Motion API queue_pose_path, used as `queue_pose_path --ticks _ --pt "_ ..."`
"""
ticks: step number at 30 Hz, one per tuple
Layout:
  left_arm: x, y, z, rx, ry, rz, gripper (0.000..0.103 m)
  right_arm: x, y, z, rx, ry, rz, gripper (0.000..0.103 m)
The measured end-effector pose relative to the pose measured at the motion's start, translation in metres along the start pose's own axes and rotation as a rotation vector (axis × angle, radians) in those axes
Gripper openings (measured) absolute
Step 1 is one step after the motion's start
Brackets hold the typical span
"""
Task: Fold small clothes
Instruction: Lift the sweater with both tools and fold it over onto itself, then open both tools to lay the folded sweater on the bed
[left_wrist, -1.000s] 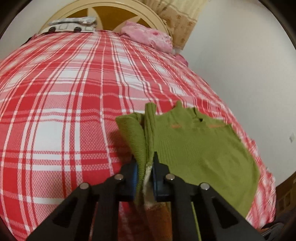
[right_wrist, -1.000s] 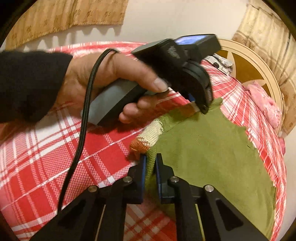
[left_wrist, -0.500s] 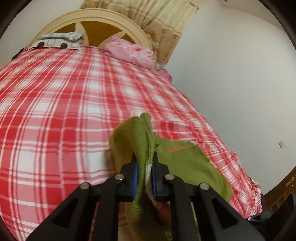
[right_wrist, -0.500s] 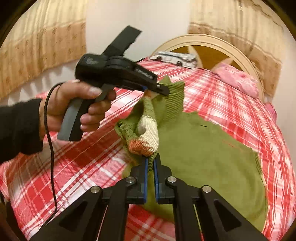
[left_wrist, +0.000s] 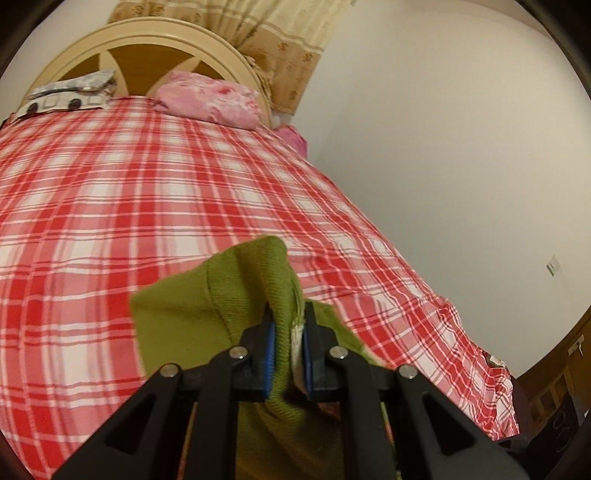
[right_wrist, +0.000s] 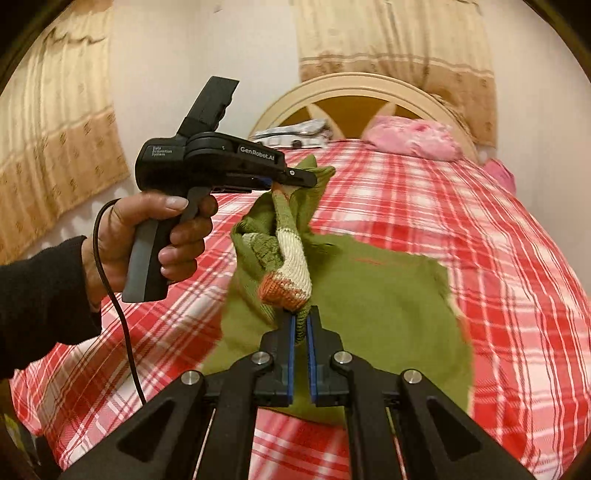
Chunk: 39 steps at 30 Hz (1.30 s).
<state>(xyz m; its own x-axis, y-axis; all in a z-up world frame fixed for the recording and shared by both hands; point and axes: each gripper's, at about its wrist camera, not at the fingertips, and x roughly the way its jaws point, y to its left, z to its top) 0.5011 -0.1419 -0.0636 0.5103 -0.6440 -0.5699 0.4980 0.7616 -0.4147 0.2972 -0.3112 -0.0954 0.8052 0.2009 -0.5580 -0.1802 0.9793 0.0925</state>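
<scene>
Lifted clear of the red plaid bedspread (right_wrist: 480, 229) along one side now, where a second ago lay flat: green knit sweater (right_wrist: 388, 306), its left edge and striped sleeve (right_wrist: 291, 266) raised and bunched between the two tools. Pinched hard on a fold of green rib and a pale strip of cuff: left gripper (left_wrist: 288, 332), pads pressed together on the cloth, seen from the right wrist view held high in the left hand (right_wrist: 147, 236) above the middle of the bed. Clamped on the lower hem below the orange sleeve end: right gripper (right_wrist: 301, 325), blue pads closed with green knit between them. Rest of the sweater spread on the bedspread towards the right edge, neckline pointing to the headboard (right_wrist: 354, 88), pink pillow (right_wrist: 413, 138) well apart beyond it. Judged from this: first lengthwise fold under way, sleeve side picked up to be carried over the body towards the right edge. Needed next, probably: both grips kept level so the raised edge lands straight. Risk: sleeve slumping in a lump inside the fold rather than lying flat.
</scene>
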Motion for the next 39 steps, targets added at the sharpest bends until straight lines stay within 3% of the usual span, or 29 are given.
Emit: queue_pose_path --ticks 12,17,20,22,25,28,30,34,36,37,38,39 --pt "0.094 -0.063 -0.014 0.128 0.143 0.027 0.013 -0.018 -0.084 -0.036 0.185 0.056 -0.052 0.004" --pt "0.106 -0.085 -0.018 0.189 0.155 0.049 0.017 -0.015 -0.11 -0.06 0.289 0.093 -0.061 0.004" --pt "0.098 -0.095 -0.015 0.209 0.133 0.052 0.024 -0.01 -0.121 -0.069 0.329 0.12 -0.067 0.004" --pt "0.089 -0.099 -0.015 0.231 0.114 0.054 0.041 -0.007 -0.126 -0.074 0.35 0.136 -0.066 0.004" --pt "0.066 -0.097 -0.023 0.279 0.071 0.092 0.056 -0.008 -0.131 -0.08 0.372 0.136 -0.059 0.005" --pt "0.037 -0.085 -0.043 0.311 0.042 0.151 0.063 -0.013 -0.136 -0.084 0.397 0.131 -0.079 0.006" --pt "0.019 -0.075 -0.059 0.323 0.024 0.199 0.069 -0.019 -0.143 -0.087 0.414 0.145 -0.152 0.006" --pt "-0.008 -0.055 -0.092 0.331 -0.002 0.292 0.075 -0.039 -0.156 -0.078 0.448 0.07 -0.176 0.006" --pt "-0.015 -0.046 -0.103 0.305 0.003 0.306 0.076 -0.042 -0.154 -0.061 0.427 0.049 -0.176 0.013" --pt "-0.017 -0.041 -0.11 0.282 0.005 0.3 0.076 -0.039 -0.152 -0.052 0.412 0.044 -0.157 0.036" --pt "-0.017 -0.039 -0.114 0.268 0.007 0.296 0.076 -0.036 -0.15 -0.045 0.405 0.041 -0.134 0.07" --pt "-0.016 -0.035 -0.12 0.246 0.017 0.289 0.076 -0.031 -0.147 -0.035 0.401 0.035 -0.095 0.078"
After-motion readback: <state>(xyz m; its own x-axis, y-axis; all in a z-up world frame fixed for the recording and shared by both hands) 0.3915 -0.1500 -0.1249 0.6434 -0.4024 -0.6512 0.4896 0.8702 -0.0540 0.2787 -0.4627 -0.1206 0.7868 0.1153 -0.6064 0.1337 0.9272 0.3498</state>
